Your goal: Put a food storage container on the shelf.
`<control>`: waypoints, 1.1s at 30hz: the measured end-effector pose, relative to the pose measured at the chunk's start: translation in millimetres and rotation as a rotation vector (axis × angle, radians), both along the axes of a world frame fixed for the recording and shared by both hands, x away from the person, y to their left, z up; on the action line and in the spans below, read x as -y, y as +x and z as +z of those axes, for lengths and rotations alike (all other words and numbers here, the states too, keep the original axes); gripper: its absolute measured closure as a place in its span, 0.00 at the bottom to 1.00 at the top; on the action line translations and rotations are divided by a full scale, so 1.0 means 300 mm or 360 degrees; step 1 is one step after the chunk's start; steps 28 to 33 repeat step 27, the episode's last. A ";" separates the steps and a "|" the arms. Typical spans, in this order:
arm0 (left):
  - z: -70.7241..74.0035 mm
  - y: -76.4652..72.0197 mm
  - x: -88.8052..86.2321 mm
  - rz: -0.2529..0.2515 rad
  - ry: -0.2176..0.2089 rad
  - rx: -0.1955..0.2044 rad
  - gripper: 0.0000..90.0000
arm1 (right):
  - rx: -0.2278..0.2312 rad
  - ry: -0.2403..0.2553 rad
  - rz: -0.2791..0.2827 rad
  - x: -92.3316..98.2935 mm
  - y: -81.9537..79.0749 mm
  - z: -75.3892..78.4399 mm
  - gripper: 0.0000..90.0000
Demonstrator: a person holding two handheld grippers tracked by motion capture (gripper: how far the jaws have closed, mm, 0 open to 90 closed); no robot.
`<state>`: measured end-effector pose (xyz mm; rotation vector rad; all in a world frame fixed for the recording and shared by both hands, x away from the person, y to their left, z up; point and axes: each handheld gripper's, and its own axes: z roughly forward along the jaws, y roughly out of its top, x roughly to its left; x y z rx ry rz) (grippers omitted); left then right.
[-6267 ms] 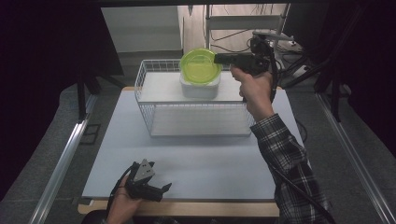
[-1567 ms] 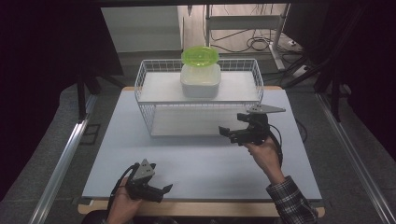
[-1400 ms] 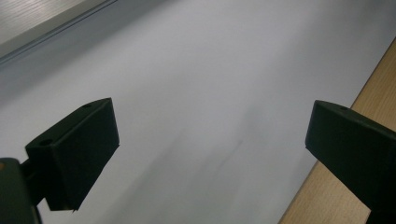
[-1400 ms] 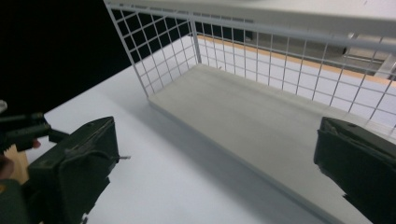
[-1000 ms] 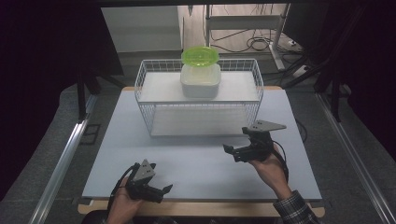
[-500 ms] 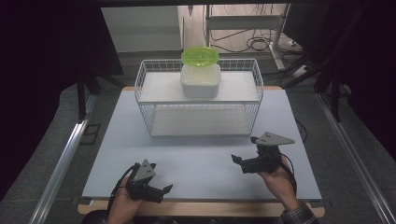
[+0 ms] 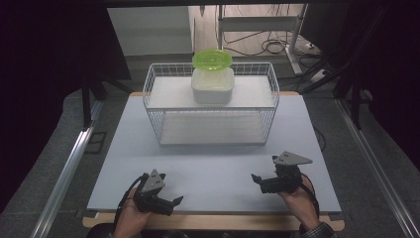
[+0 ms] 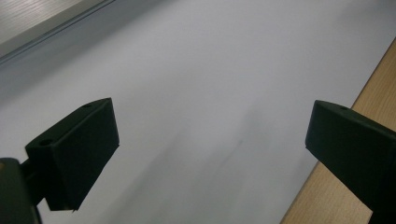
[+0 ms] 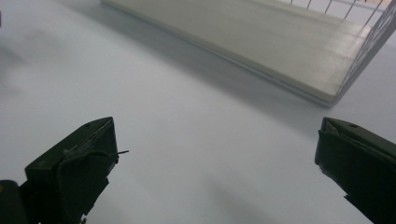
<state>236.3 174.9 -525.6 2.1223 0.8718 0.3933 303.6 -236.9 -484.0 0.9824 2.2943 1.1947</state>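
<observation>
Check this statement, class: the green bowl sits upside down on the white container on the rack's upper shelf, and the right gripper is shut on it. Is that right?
Not quite. The green bowl does sit inverted on the white container on the wire rack, but the right gripper is open and holds nothing, down near the table's front edge. The high view shows this.

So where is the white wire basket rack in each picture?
High view: the white wire basket rack stands at the far middle of the table, with a white tub and its green lid on its top shelf.
Left gripper view: not in it.
Right gripper view: its lower shelf and wire corner are at the top right.
Shared landmark: the pale grey table mat.
</observation>
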 end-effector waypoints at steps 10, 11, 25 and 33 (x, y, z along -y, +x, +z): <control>-0.002 0.001 0.001 -0.0009 0.0012 -0.0003 0.03 | -0.0105 -0.0048 -0.0005 0.004 -0.004 -0.053 0.00; -0.003 0.001 0.001 -0.0009 0.0013 -0.0003 0.03 | -0.0115 -0.0062 -0.0001 0.003 -0.003 -0.058 0.00; -0.007 0.001 0.005 -0.0017 0.0023 -0.0004 0.03 | -0.0238 -0.0247 0.0047 -0.029 0.001 -0.106 0.00; -0.007 0.002 0.005 -0.0017 0.0021 -0.0003 0.03 | -0.0238 -0.0248 0.0052 -0.031 0.001 -0.106 0.00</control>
